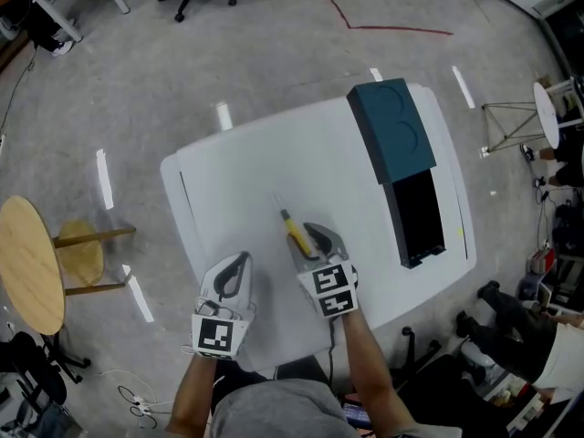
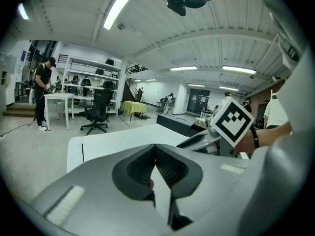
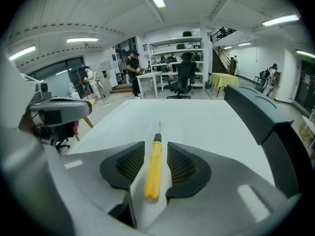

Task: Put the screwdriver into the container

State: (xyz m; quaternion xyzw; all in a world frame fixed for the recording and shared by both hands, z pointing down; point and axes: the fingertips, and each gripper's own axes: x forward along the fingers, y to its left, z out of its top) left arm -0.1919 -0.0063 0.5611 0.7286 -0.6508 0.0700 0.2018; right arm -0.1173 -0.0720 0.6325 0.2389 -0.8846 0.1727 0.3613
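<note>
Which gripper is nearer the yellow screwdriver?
Right. The right gripper straddles the screwdriver, which lies between its open jaws; the left gripper sits apart, off to its left.

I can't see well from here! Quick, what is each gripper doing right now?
Left gripper: closed, holding nothing.
Right gripper: open, yellow screwdriver lying between its jaws, not gripped.

Hidden, dark, cut off
From above, the right gripper covered the near end of the screwdriver; the open part of the container was too dark to see into; the picture's left edge cut the round table.
</note>
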